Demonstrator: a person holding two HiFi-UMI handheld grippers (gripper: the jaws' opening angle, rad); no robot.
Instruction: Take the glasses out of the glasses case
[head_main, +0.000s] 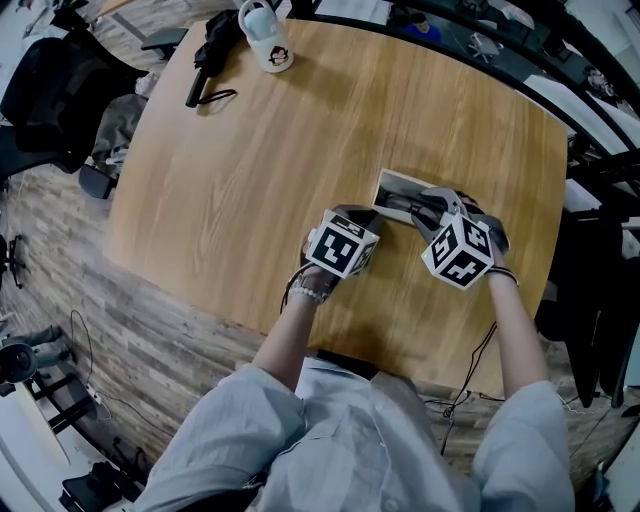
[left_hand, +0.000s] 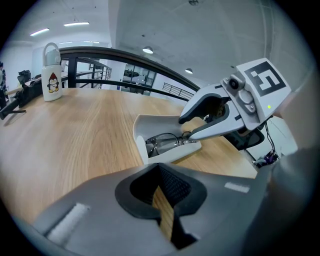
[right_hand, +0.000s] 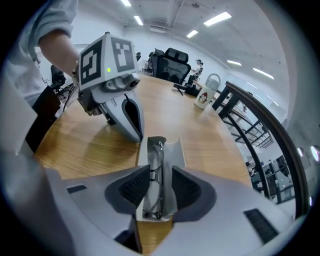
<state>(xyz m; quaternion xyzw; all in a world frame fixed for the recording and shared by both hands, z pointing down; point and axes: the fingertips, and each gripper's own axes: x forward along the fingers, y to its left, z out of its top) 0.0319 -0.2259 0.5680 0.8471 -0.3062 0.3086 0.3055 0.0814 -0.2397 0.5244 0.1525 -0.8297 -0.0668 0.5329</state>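
A white glasses case (head_main: 392, 184) lies open on the wooden table (head_main: 250, 180), with thin-rimmed glasses (left_hand: 165, 142) lying inside it. My right gripper (head_main: 422, 207) stands open over the case's right end. In the right gripper view its pads straddle the case (right_hand: 174, 150) and the glasses (right_hand: 159, 150) without pressing on them. In the left gripper view the right gripper (left_hand: 185, 127) has its lower finger's tip down in the case by the glasses (left_hand: 165, 142). My left gripper (head_main: 368, 218) sits just left of the case, shut and empty (left_hand: 162, 172).
A white mug with a penguin picture (head_main: 266, 42) and a black device (head_main: 210, 50) stand at the table's far left corner. A dark railing runs past the far edge. Office chairs and cables surround the table.
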